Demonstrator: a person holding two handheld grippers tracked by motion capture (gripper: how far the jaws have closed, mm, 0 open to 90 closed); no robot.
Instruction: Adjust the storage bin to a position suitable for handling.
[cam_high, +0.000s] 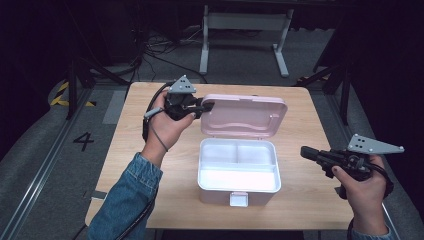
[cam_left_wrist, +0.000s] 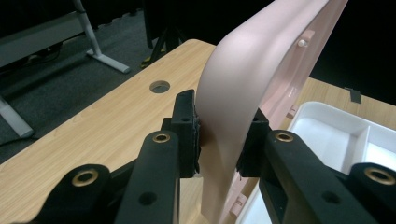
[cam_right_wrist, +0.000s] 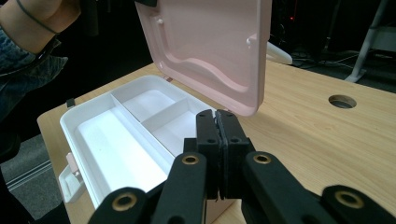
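We see a pink box (cam_high: 239, 172) mid-table (cam_high: 310, 200), its white tray split into one long and two smaller compartments, a latch at the front. Its lid (cam_high: 245, 116) stands raised, our left gripper (cam_high: 204, 107) clamping the lid's edge. Our right gripper (cam_high: 306, 152) hovers beside the box, jaws pressed together, empty.

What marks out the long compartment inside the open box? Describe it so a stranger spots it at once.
On the wooden table stands a pink box with its lid raised. Its white tray holds three compartments; the long compartment runs the full width beside the front latch, while its two neighbours sit side by side near the hinge.
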